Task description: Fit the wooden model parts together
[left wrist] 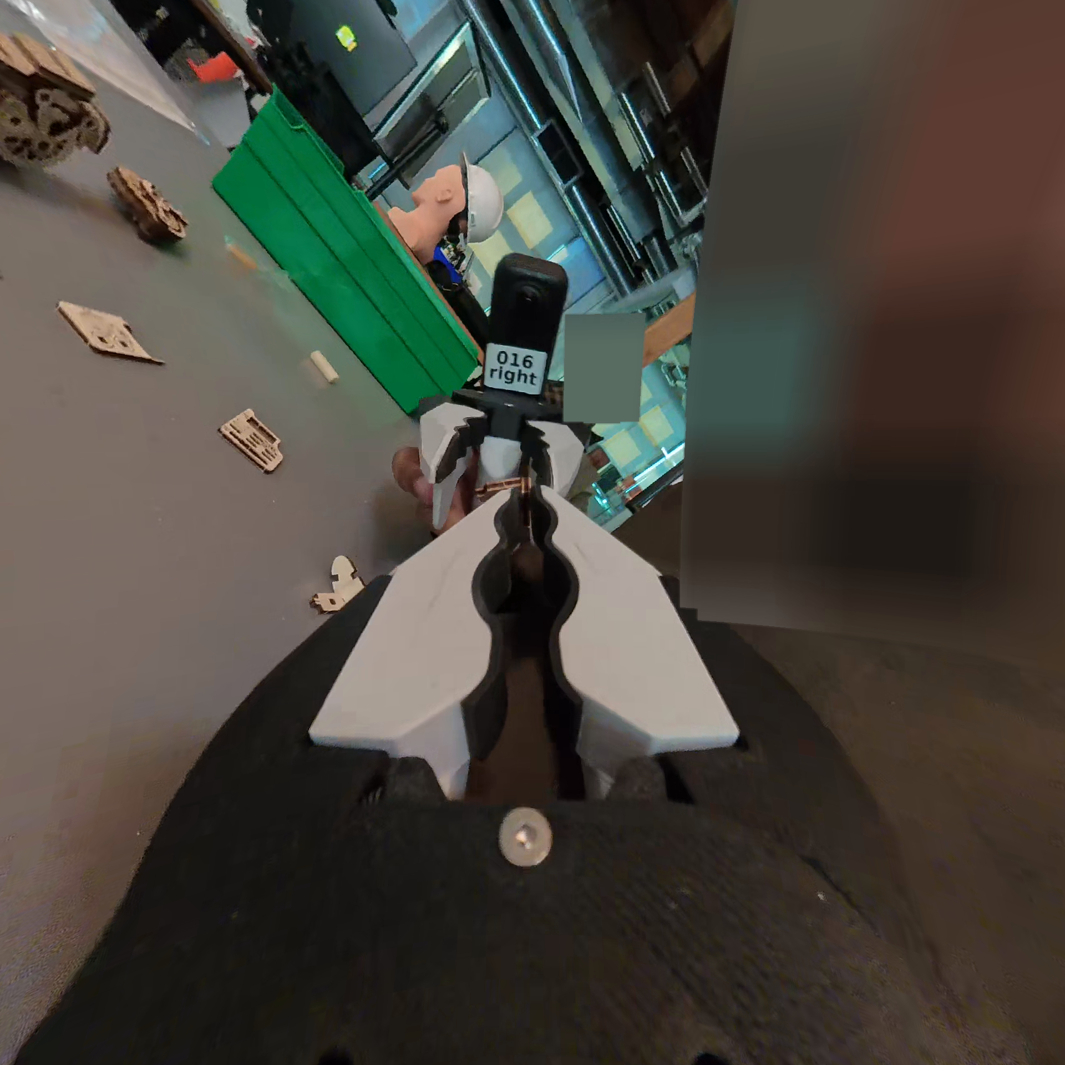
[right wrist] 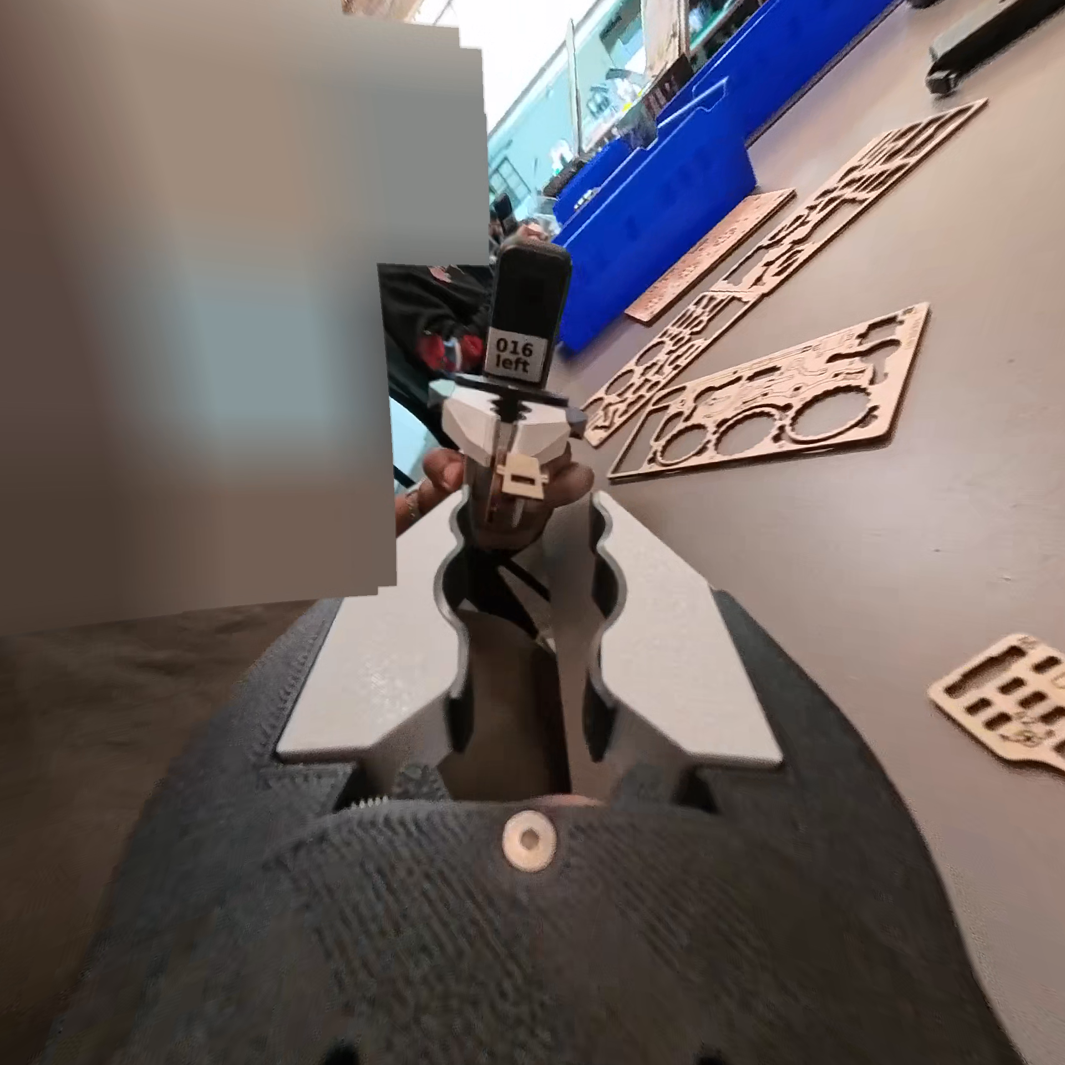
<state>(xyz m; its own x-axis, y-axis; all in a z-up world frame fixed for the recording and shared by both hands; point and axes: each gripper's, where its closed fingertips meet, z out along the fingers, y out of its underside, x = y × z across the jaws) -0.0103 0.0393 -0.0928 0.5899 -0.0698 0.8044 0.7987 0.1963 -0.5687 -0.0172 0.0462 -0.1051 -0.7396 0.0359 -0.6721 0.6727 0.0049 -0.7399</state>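
Observation:
My left gripper is shut on a small pale wooden part, pinched at the fingertips and held above the grey table. In the right wrist view the same part is a small slotted piece sticking out of the left gripper, with a hand behind it. My right gripper is open and empty, its fingertips on either side of the part just short of it. It faces the left gripper head-on, jaws spread. I cannot tell whether it touches the part.
Green bins stand behind. An assembled wooden model, a smaller assembly and loose wooden pieces lie on the table. Punched-out wooden sheets, a blue bin and a slotted wooden piece lie to the right. Left and right tips are no more than a few centimetres apart.

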